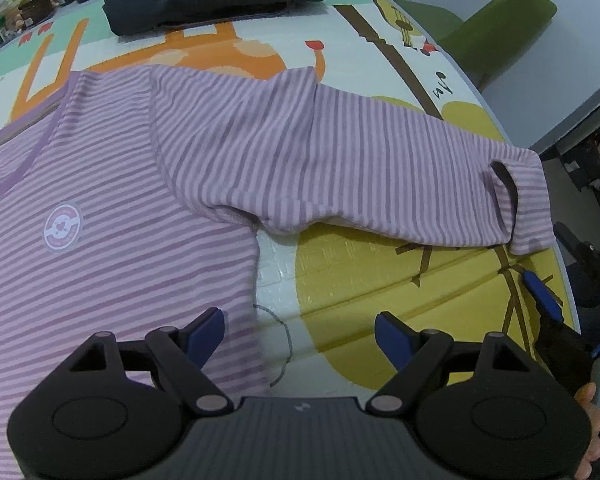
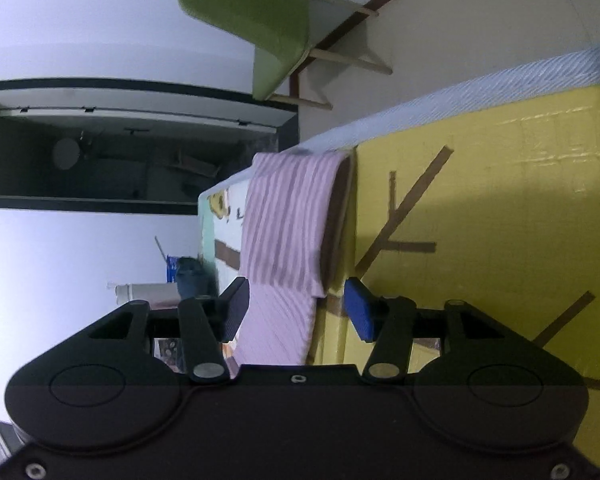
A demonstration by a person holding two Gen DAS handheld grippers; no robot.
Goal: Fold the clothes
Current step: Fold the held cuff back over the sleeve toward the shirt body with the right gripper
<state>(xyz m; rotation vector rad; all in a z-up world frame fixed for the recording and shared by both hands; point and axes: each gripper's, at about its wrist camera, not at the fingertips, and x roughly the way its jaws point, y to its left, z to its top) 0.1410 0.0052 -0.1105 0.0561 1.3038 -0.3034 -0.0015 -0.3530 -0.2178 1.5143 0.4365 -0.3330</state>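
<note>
The striped shirt (image 1: pixel 120 208) lay flat on the desk (image 1: pixel 380 300), its sleeve (image 1: pixel 340 168) stretched toward three o'clock for folding. The left gripper (image 1: pixel 300 332) hovered with released jaws. Only the right wrist view showed the right gripper (image 2: pixel 296 310), jaws parted astride the cuff (image 2: pixel 288 224), not pinching.
</note>
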